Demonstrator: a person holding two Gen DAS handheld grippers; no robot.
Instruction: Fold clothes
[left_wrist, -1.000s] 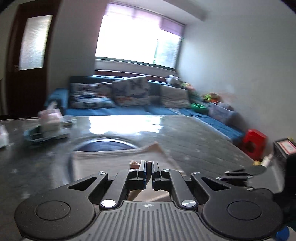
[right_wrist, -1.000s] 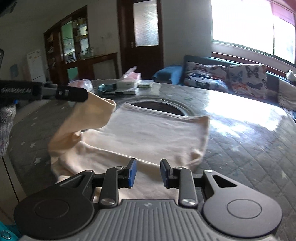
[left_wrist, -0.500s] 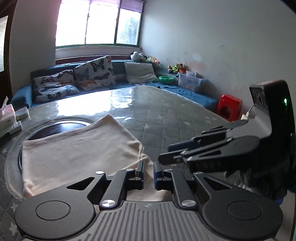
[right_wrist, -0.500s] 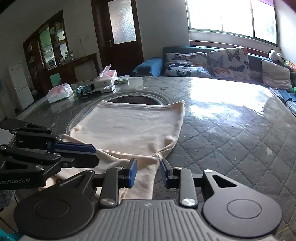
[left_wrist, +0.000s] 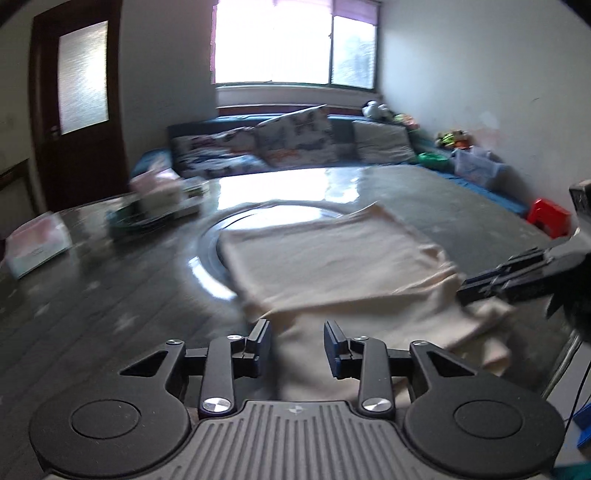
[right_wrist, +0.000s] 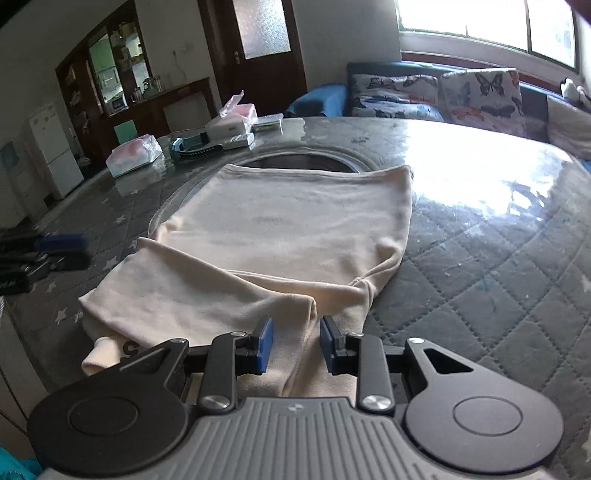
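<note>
In the left wrist view, the left tool (left_wrist: 297, 349) has its jaws parted and opening, with cream cloth lying under the gap but no pad pressing on it. The cream garment (left_wrist: 332, 266) lies on the bench (left_wrist: 110, 295), a large table with a dark quilted, star-patterned cover, spread from a round inset ring (left_wrist: 210, 236) toward the near edge, its near part folded over in a loose band. The right tool (left_wrist: 491, 286) reaches in from the right, its tip at the cloth's right side. Tissue packs (left_wrist: 37, 245) and small clutter sit toward the far left edge; the picture is blurred. In the right wrist view, the right tool (right_wrist: 295, 345) has its blue pads (right_wrist: 265, 343) standing apart, a fold of the garment (right_wrist: 288, 229) running between them without either pad visibly pressing it. The garment lies flat across the middle of the bench (right_wrist: 498, 280), its sleeve end (right_wrist: 103, 354) at the near left edge. The left tool (right_wrist: 40, 251) is blurred at the left, apart from the cloth. Boxes (right_wrist: 229, 127) and a tissue pack (right_wrist: 135, 155) sit at the far left edge.
</note>
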